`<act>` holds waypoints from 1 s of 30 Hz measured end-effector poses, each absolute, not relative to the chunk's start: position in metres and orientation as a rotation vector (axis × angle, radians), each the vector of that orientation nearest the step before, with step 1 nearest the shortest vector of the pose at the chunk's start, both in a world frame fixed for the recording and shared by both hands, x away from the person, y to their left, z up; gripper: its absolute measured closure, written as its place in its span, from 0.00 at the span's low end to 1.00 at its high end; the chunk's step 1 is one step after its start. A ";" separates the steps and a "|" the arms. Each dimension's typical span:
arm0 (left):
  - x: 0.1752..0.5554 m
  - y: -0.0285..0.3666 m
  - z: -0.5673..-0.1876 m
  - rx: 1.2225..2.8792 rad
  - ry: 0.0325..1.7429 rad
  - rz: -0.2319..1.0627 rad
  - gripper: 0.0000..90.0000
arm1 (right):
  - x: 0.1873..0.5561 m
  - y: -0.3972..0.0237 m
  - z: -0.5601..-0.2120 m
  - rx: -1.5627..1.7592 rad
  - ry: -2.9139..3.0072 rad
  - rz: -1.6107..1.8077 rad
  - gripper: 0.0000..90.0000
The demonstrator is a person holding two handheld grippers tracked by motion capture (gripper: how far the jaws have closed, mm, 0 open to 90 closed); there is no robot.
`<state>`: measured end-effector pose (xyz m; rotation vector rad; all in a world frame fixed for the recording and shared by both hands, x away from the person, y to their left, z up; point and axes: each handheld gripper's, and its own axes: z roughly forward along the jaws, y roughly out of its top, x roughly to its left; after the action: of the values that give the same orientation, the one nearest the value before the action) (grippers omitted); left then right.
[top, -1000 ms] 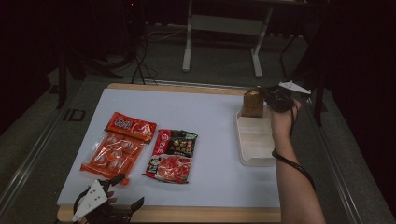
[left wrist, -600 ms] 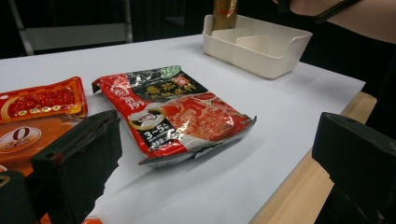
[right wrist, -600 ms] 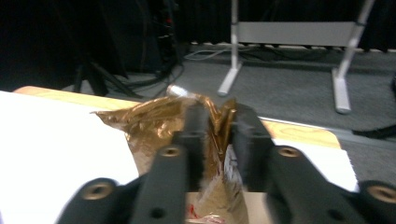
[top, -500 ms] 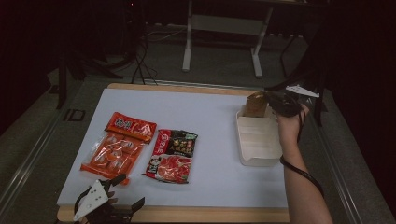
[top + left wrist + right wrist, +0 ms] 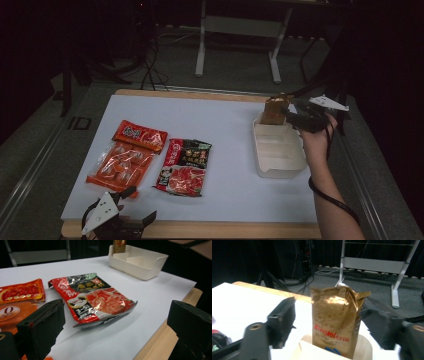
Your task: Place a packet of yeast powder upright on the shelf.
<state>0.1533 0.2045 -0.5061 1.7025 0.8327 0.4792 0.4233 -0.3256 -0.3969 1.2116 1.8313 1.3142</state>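
A gold packet (image 5: 274,109) stands upright in the far end of a white divided tray (image 5: 280,167) at the table's right. My right gripper (image 5: 294,117) is open around the gold packet (image 5: 337,322). Its left jaw stands clear of the bag and its right jaw is close against the other side. A red and black food packet (image 5: 184,166) lies flat mid-table, with a red packet (image 5: 140,135) and an orange packet (image 5: 119,165) to its left. My left gripper (image 5: 138,206) rests open at the front edge with nothing between its jaws, facing the red and black packet (image 5: 92,300).
The white sheet (image 5: 220,125) covers the wooden table (image 5: 235,230). A metal stand (image 5: 237,30) and cables lie on the dark floor beyond the far edge. The tray (image 5: 140,263) has several compartments. A cable (image 5: 332,200) loops around the person's right forearm.
The right hand and gripper have drifted slightly to the right, and the gold packet stays at the tray's far end. The left gripper has not moved.
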 end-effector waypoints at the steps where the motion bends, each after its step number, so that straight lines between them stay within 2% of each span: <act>1: 0.154 0.204 -0.506 1.703 0.838 0.478 0.03 | 0.420 -0.326 -0.395 1.207 1.837 1.325 0.22; 6: 0.156 0.204 -0.505 1.685 0.853 0.440 0.03 | 0.401 -0.326 -0.390 1.180 1.838 1.396 0.12; 17: 0.156 0.200 -0.503 1.687 0.835 0.430 0.03 | 0.348 -0.319 -0.391 1.067 1.895 1.512 0.16; 30: 0.160 0.190 -0.495 1.731 0.826 0.363 0.04 | 0.288 -0.292 -0.417 0.928 2.008 1.534 0.16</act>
<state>0.1603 0.1904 -0.4954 1.7312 0.8257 0.3627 0.2881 -0.2922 -0.4172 0.9279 2.0079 1.5339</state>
